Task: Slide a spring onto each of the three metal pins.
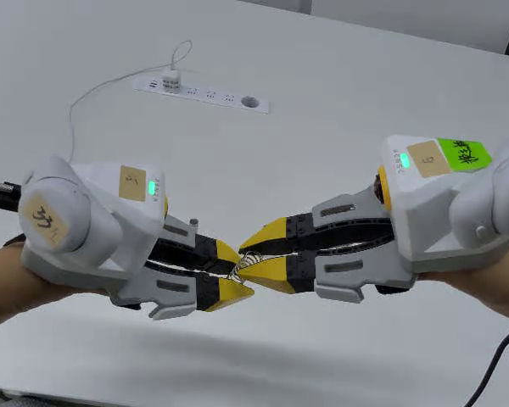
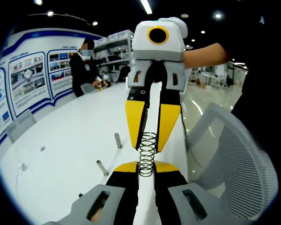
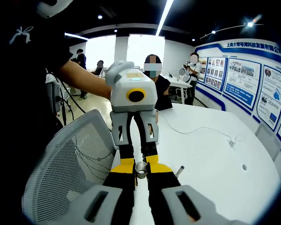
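Btwn L fingers (image 1: 227, 292), R fingers (image 1: 271, 273): spring (image 2: 147, 152), one end each

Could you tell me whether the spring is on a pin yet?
Off: the spring is held in the air, apart from the pins on the table.

Tan sticker (image 1: 44, 222) on left gripper (image 1: 242, 273) reads "33" (handwritten, tilted)

Spring (image 2: 147, 153): bare metal wire, bright sheen. Pin (image 2: 117, 140) near spring: grey metal, dull. Table (image 2: 61, 150) beneath spring: white, smooth, matt. Left gripper (image 1: 236, 273) and right gripper (image 1: 248, 257) at spring: matt white plastic shells, smooth yellow tips.
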`<state>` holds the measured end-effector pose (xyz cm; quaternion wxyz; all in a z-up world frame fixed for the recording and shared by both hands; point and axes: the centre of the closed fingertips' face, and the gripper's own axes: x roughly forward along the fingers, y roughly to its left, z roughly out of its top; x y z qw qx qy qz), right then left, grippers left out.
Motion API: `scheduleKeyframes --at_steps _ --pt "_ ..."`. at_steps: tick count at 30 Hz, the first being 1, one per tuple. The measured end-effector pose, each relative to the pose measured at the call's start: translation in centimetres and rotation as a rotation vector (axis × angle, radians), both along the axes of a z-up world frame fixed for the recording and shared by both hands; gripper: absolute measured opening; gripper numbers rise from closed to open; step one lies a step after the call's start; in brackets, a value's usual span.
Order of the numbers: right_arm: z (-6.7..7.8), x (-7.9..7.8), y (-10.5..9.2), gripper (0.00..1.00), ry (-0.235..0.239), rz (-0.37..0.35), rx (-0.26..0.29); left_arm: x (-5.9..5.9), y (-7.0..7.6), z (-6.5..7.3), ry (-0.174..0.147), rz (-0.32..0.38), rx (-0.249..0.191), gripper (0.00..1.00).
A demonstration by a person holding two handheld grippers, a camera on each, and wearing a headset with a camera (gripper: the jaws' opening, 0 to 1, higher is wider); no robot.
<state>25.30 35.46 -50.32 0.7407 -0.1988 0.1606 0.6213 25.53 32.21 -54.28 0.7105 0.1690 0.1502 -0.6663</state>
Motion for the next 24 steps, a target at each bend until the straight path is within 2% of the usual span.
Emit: scheduleKeyframes --at_steps 3,6,9,14,16,20,24 --pt "0.0 0.2 0.0 0.1 0.001 -0.01 0.001 0.2 0.0 0.0 0.02 0.019 -0.017 0.12" --pt "0.1 0.6 -0.1 0.1 -0.008 -0.02 -0.002 0.7 0.2 0.1 0.016 0.042 -0.028 0.12" --pt "0.4 1.3 -0.3 0.1 -0.025 -0.037 -0.008 1.1 0.7 -0.1 0.0 0.063 -0.015 0.15" --pt "0.7 2.4 -1.0 0.1 -0.035 -0.072 -0.006 2.1 1.5 0.0 -0.004 0.118 -0.025 0.29" --pt "0.7 2.9 -1.4 0.1 -0.043 -0.087 -0.016 2.5 1.9 -0.1 -0.024 0.131 -0.009 0.34" --pt "0.6 3.9 -2.1 0.1 -0.052 -0.125 -0.026 3.1 2.7 -0.1 -0.023 0.167 -0.005 0.48" --pt "0.5 4.8 -2.8 0.1 -0.058 -0.16 -0.041 3.9 3.5 0.2 -0.024 0.212 -0.013 0.55"
